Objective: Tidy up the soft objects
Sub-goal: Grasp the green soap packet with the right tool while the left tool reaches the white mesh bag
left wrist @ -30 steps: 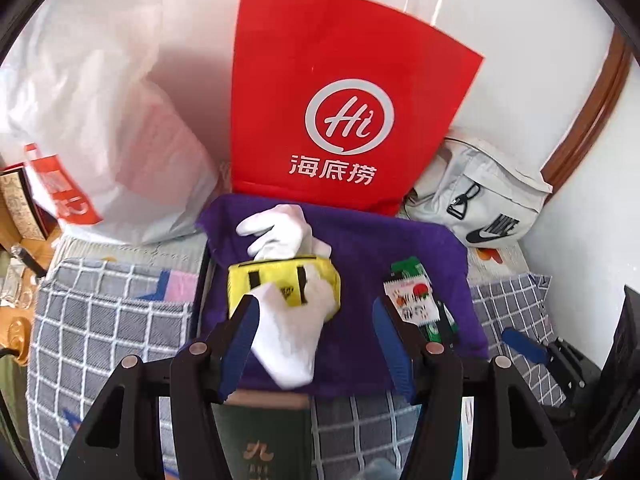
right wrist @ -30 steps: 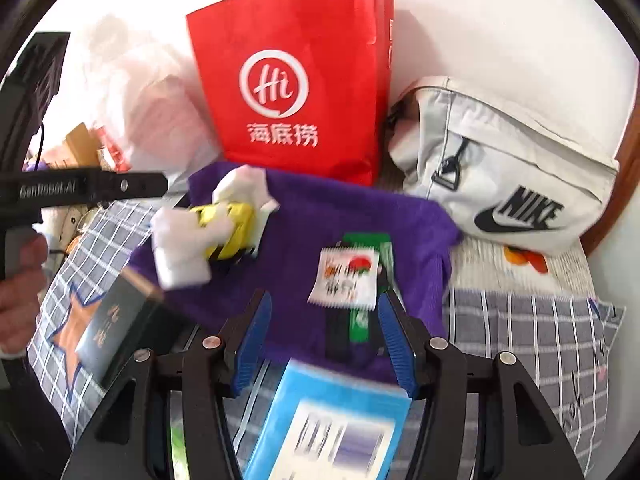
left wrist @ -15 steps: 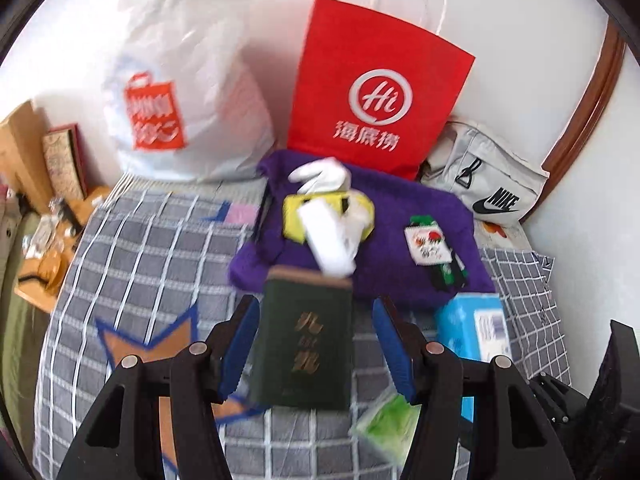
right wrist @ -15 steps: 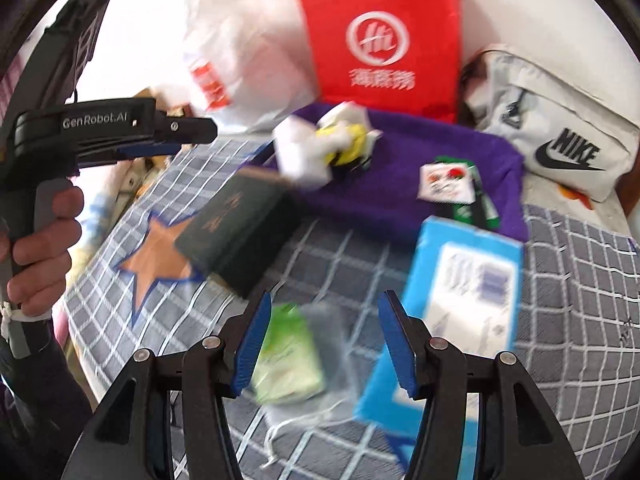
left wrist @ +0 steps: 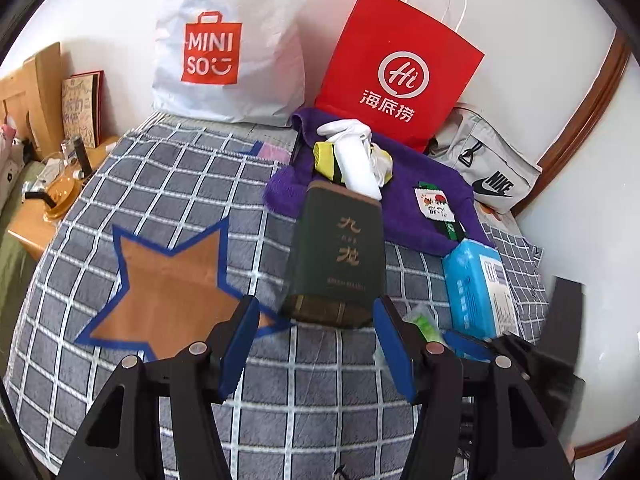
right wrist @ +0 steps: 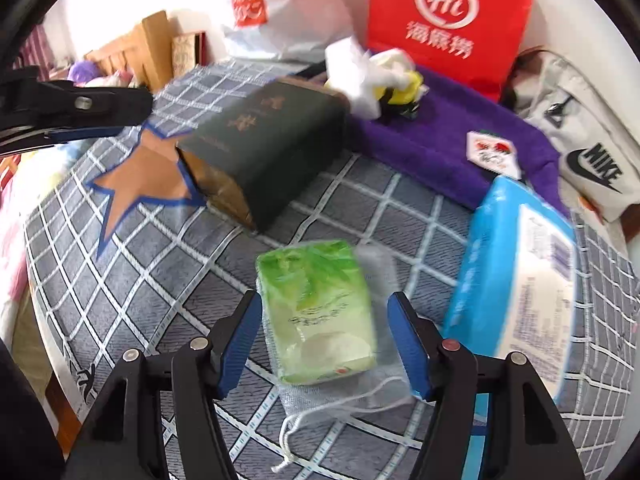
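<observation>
The green packet lies directly ahead between the released right claw fingers, long axis along them; left claw released, farther off.

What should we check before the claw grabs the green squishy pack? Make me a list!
1. Right gripper open wide enough: ok, both jaws stand apart.
2. Green pack lined up between its fingers: ok, it lies between the blue pads, not yet squeezed.
3. Mesh pouch and drawstring out of the pinch: not ok, the pouch lies under the pack and reaches the right pad.
4. Blue tissue pack out of the way: cannot tell, it lies close on the right.
5. Left gripper free: ok, open and holding nothing, before the dark green box.
</observation>
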